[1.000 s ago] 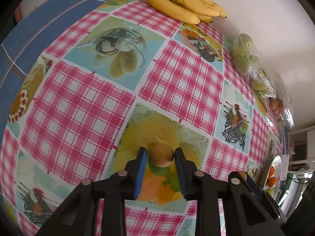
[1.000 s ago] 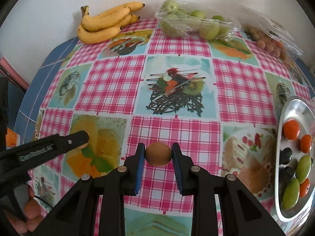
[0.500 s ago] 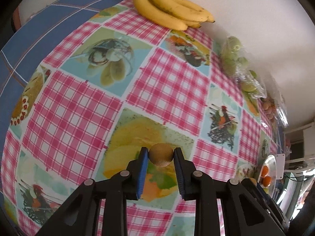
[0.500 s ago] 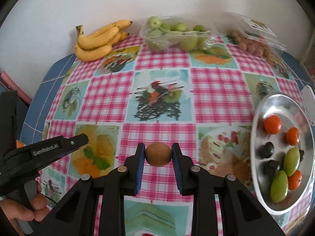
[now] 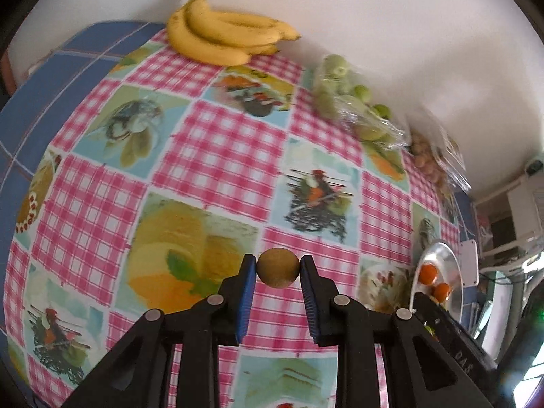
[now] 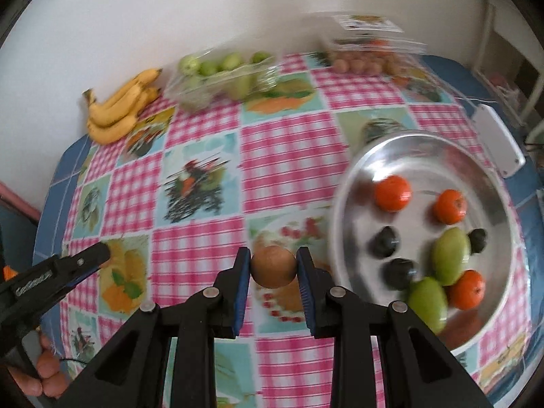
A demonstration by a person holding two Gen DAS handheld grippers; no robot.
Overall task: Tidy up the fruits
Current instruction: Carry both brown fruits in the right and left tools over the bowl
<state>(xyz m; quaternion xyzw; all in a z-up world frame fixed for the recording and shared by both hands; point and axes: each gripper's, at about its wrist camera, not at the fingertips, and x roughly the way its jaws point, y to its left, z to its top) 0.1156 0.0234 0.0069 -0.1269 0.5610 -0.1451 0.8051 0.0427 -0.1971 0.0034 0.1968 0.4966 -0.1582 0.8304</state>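
My left gripper is shut on a round brown fruit and holds it above the tablecloth. My right gripper is shut on a second brown fruit, held above the cloth just left of the silver plate. The plate holds three orange fruits, two green fruits and three dark fruits. In the left wrist view the plate shows at the far right. The left gripper also shows in the right wrist view at lower left.
A bunch of bananas lies at the table's back edge by the wall. A clear bag of green fruits and a pack of small brown fruits lie along the back. A white device lies behind the plate.
Both grippers have moved right with their brown fruits. The silver plate is much closer and larger in the right wrist view.
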